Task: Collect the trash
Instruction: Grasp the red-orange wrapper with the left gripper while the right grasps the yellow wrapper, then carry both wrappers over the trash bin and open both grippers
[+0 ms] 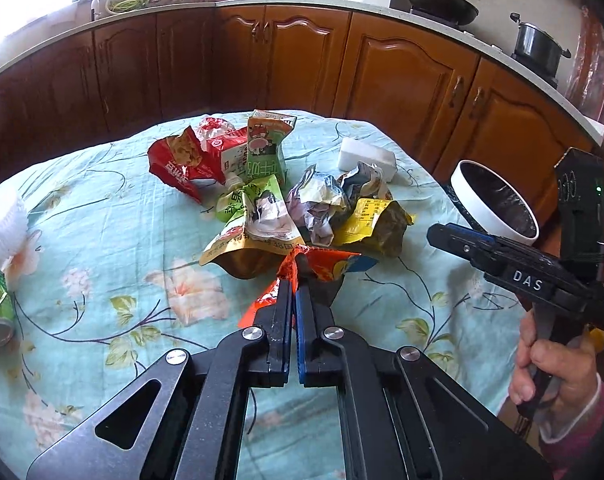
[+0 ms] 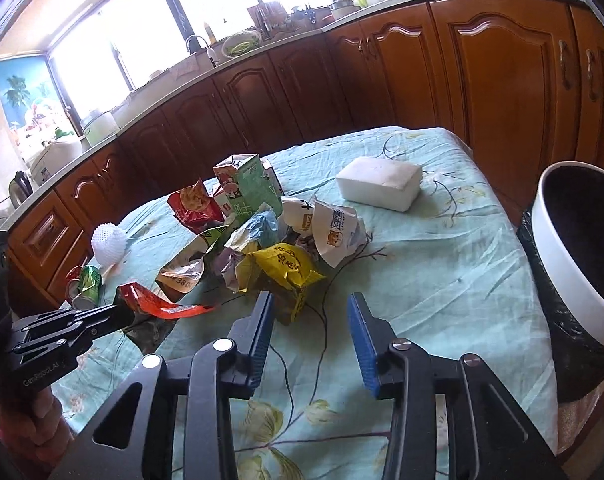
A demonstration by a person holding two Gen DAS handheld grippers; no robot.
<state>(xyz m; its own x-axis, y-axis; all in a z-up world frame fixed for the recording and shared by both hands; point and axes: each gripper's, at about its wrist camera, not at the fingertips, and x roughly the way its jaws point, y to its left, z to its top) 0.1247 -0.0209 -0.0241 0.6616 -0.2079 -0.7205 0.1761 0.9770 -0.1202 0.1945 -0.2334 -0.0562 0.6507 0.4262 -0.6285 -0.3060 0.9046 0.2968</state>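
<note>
The tablecloth (image 2: 441, 264) is pale turquoise with pink blossoms and dark vines. At its twelve o'clock sits a white block (image 2: 377, 184); centrally, a yellow packet (image 2: 282, 268), a green carton (image 1: 266, 148) and an orange-red wrapper (image 1: 321, 266).

The right hand-held gripper (image 2: 309, 344) is held with its jaws apart above the cloth-covered counter (image 2: 441, 272). Beyond it a heap of crumpled wrappers (image 2: 282, 268) is seen. To the heap's left, an orange-red wrapper (image 2: 162, 304) is pinched by the left hand-held gripper (image 2: 118, 312). To its right stands a white-rimmed bin (image 2: 557, 248).
</note>
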